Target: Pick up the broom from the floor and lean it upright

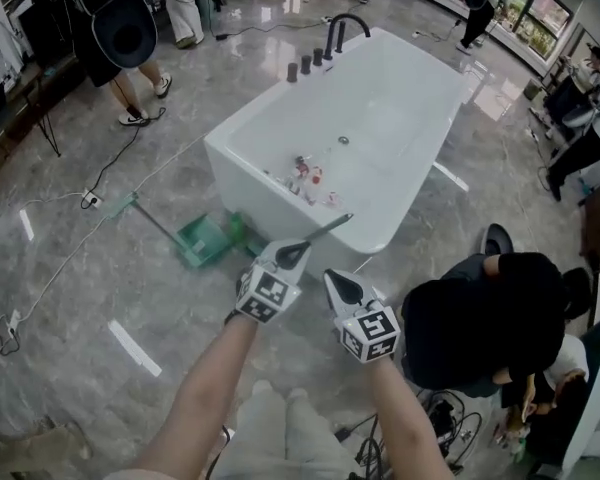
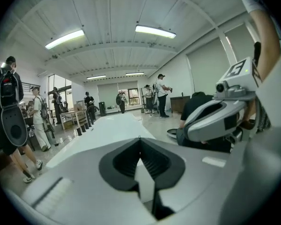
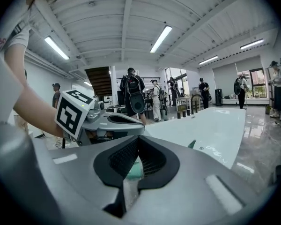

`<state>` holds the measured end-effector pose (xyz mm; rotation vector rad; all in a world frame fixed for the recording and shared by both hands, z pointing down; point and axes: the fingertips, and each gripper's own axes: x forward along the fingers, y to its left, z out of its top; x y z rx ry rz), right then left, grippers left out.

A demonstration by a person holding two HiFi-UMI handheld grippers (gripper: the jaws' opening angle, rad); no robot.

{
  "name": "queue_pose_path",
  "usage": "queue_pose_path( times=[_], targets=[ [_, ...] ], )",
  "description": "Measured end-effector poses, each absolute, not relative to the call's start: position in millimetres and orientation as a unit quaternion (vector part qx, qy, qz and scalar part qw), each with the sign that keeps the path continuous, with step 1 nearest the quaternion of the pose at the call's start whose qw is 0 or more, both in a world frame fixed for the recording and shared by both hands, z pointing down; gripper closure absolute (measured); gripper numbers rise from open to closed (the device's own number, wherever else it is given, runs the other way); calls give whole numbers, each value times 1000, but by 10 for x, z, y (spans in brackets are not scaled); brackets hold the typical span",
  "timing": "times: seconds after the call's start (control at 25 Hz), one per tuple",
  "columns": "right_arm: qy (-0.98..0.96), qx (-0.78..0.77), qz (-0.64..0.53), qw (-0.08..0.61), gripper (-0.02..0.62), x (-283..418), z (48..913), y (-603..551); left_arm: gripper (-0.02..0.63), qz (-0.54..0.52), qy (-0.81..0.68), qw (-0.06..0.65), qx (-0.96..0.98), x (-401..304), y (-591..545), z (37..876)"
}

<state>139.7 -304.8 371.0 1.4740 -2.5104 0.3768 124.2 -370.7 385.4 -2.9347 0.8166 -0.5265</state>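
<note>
The broom set's green plastic head [image 1: 206, 240] lies on the floor at the near left foot of the white bathtub [image 1: 420, 108]. One thin handle [image 1: 150, 218] runs from it up-left along the floor. A second thin grey-green handle [image 1: 330, 227] slants from beside my left gripper [image 1: 292, 256] to the tub's near wall; I cannot tell whether they touch. In its own view the left gripper [image 2: 139, 138] is shut, nothing between its jaws. My right gripper [image 1: 338, 284] hangs beside it, shut and empty [image 3: 138, 138]; a green handle tip [image 3: 192, 144] shows beyond it.
Black taps [image 1: 325, 43] stand on the tub's far end and small bottles [image 1: 305, 176] lie inside. A person in black [image 1: 490, 318] crouches at the right, close to my right arm. Another person [image 1: 120, 38] stands far left. Cables [image 1: 95, 200] trail over the marble floor.
</note>
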Motion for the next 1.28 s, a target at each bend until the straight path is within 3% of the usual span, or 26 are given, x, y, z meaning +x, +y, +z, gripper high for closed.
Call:
queue_pose_path(
  times=[0.6, 1.28],
  targets=[
    [-868, 495, -2, 24, 594, 1389, 1504, -2604, 606, -71, 244, 90, -963, 1200, -2846, 1426],
    [-874, 485, -20, 12, 595, 1064, 1177, -2340, 606, -21, 260, 53, -964, 853, -2585, 1167]
  ],
)
